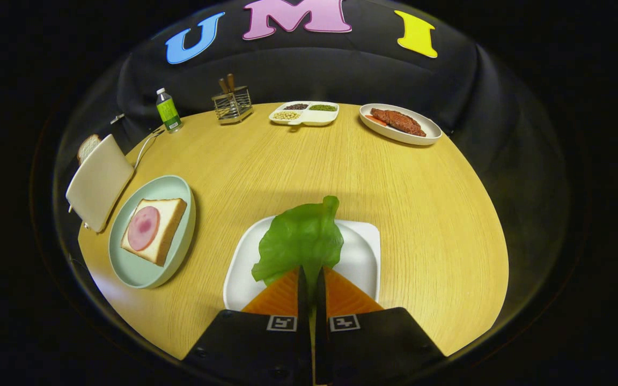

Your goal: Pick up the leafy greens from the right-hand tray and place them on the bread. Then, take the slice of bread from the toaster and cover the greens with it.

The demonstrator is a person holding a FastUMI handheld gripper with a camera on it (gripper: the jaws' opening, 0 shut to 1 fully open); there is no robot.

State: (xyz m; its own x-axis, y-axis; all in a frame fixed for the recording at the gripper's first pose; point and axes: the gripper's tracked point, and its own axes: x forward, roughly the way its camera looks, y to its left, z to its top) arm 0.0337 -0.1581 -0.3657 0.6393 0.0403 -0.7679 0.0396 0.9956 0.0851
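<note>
Rides on the gripper [310, 271], looking forward and down along its fingers; close above the white tray [365, 252], facing across the round wooden table [266, 161] toward the booth's far wall.

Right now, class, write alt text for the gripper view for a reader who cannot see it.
The gripper is shut on a lettuce leaf above a white tray on a round wooden table. Beside the tray, a green plate holds bread topped with ham, next to a toaster.
</note>
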